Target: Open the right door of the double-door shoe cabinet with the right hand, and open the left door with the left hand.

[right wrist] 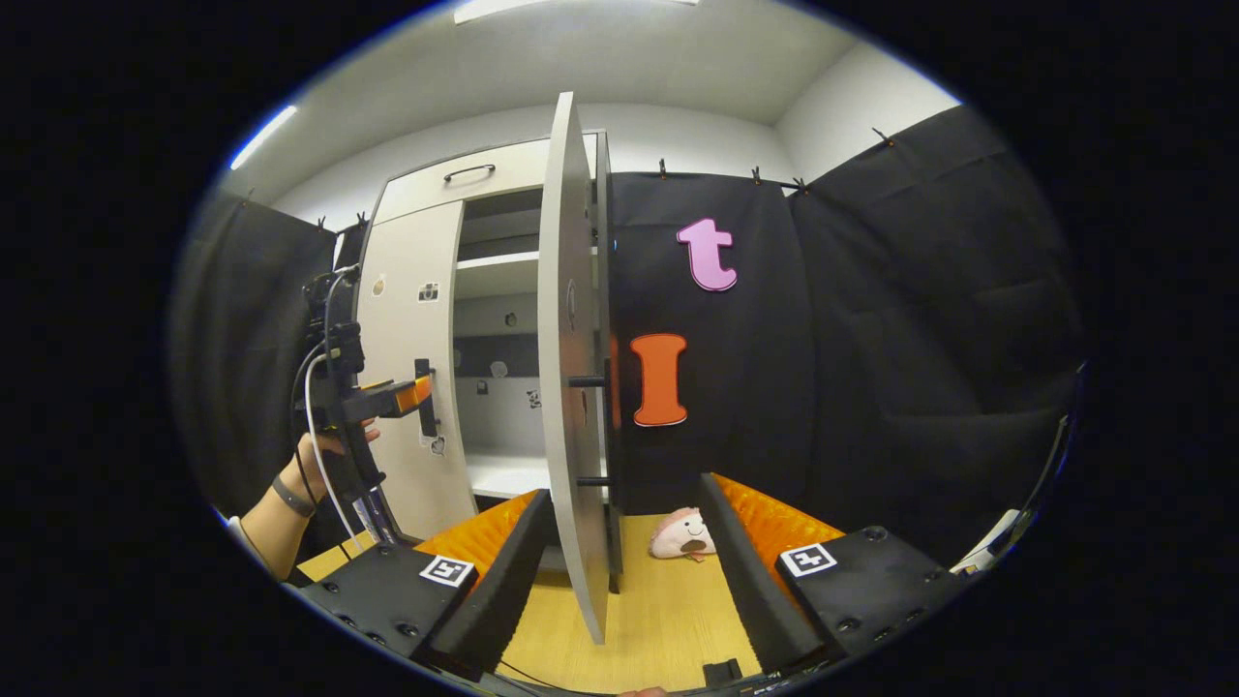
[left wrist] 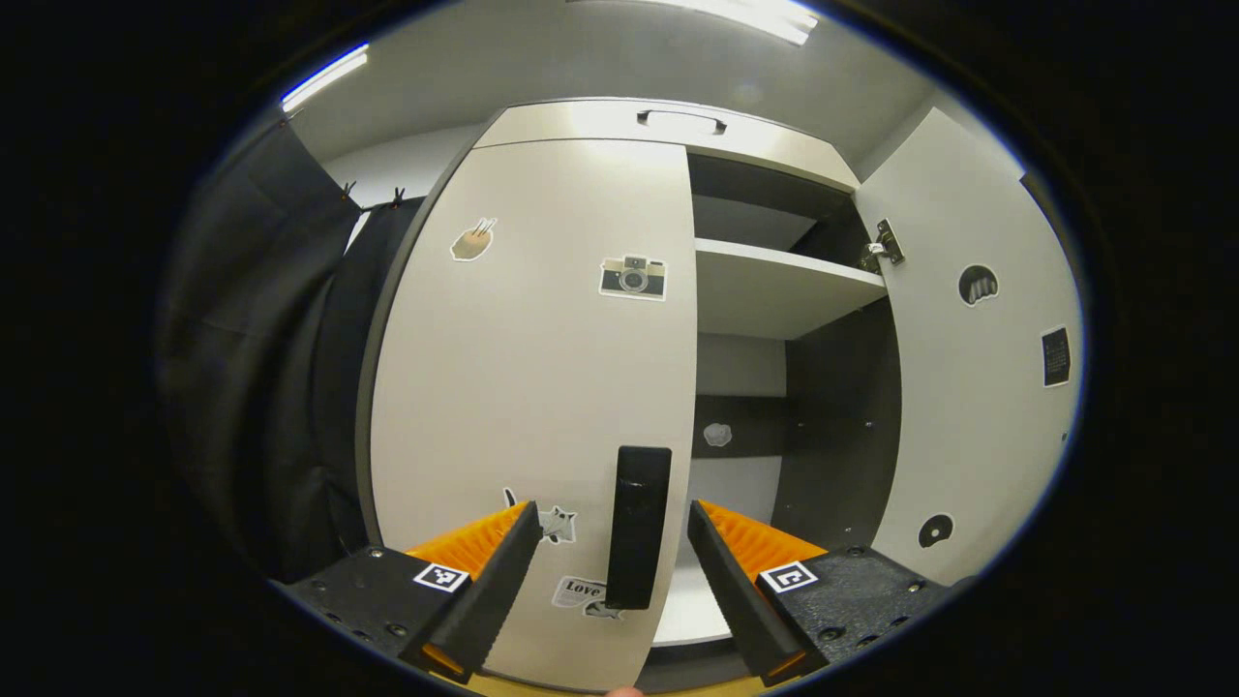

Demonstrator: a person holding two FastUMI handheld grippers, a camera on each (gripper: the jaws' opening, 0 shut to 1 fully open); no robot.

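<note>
The shoe cabinet's left door (left wrist: 523, 368) looks closed, with stickers on it and a black vertical handle (left wrist: 637, 528) near its inner edge. My left gripper (left wrist: 612, 510) is open, and the handle stands between its fingers with a gap on each side. The right door (left wrist: 968, 368) is swung wide open, showing the shelf (left wrist: 774, 286) inside. In the right gripper view that right door (right wrist: 571, 368) is edge-on, its lower part between the spread fingers of my open right gripper (right wrist: 624, 494). A hand (right wrist: 315, 460) holds the left gripper (right wrist: 392, 397) at the left door's handle (right wrist: 423, 397).
A small plush toy (right wrist: 682, 534) lies on the wooden floor (right wrist: 658, 620) behind the open door. Black cloth walls (right wrist: 871, 339) close in on the right and left of the cabinet. A drawer with a handle (left wrist: 681, 120) tops the cabinet.
</note>
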